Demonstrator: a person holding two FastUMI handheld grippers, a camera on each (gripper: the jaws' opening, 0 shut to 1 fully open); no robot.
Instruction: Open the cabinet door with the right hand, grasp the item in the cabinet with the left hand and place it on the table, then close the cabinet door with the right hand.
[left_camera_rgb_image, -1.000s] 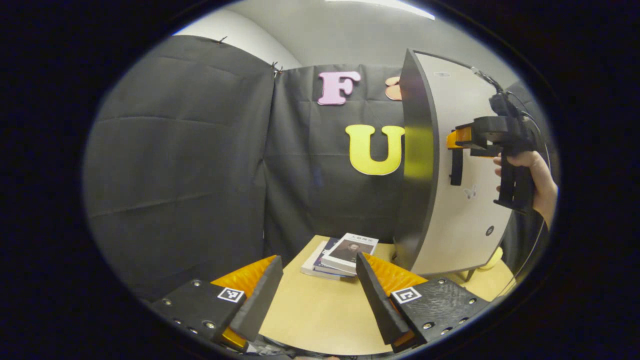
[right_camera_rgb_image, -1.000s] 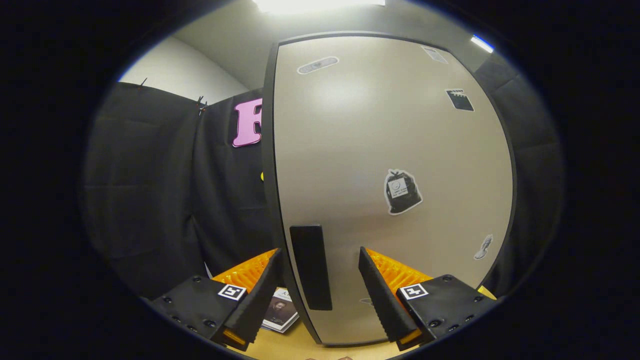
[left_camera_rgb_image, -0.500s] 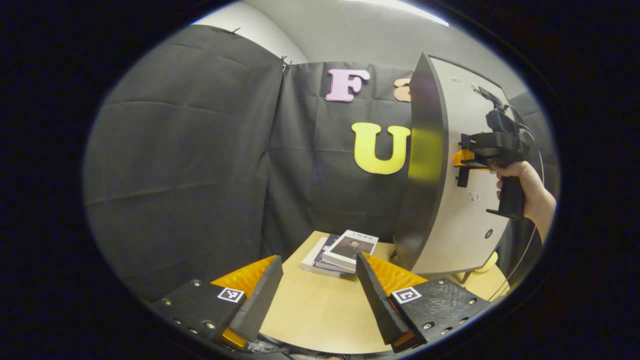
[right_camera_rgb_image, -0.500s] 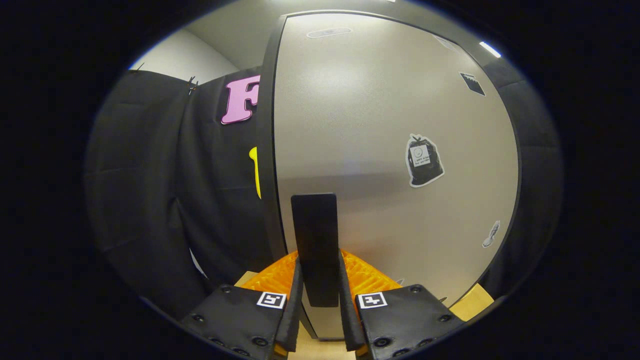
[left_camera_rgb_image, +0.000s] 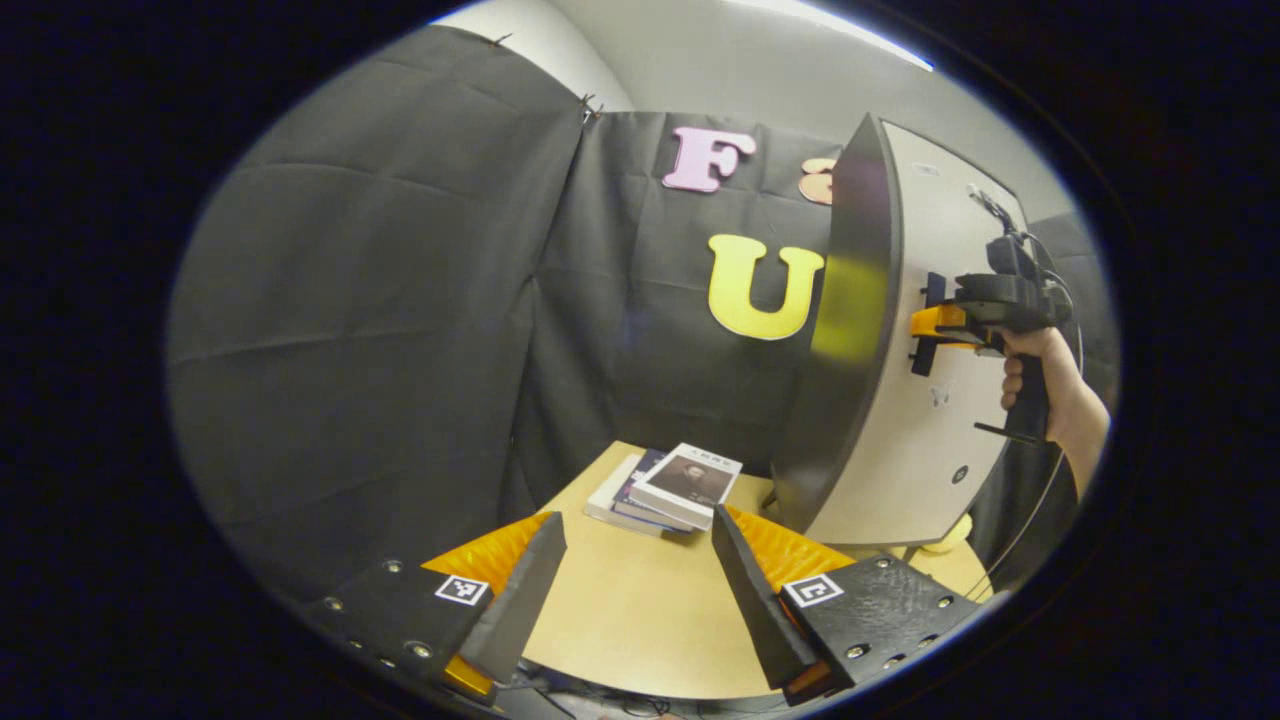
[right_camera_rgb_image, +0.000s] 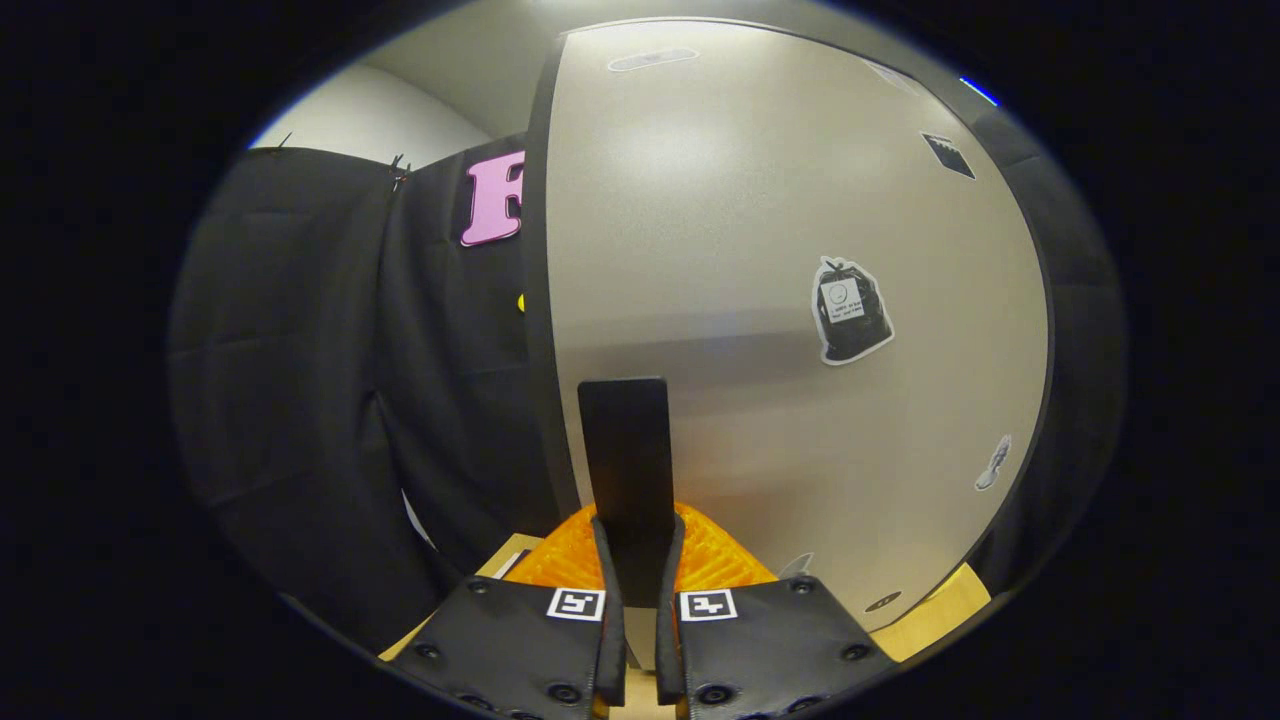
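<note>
Right gripper (right_camera_rgb_image: 633, 610) is clamping the flat black door handle (right_camera_rgb_image: 626, 470) of the pale grey cabinet door (right_camera_rgb_image: 780, 300), left gripper (left_camera_rgb_image: 630, 590) is idling wide apart over the tan wooden table (left_camera_rgb_image: 620, 620), item is hidden behind the door; an off-axis pull is risking handle slip.

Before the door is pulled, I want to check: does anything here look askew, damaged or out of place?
Nothing stands out. The right gripper is shut squarely on the upright cabinet door handle, the books lie stacked on the table, and the left gripper is open.
</note>
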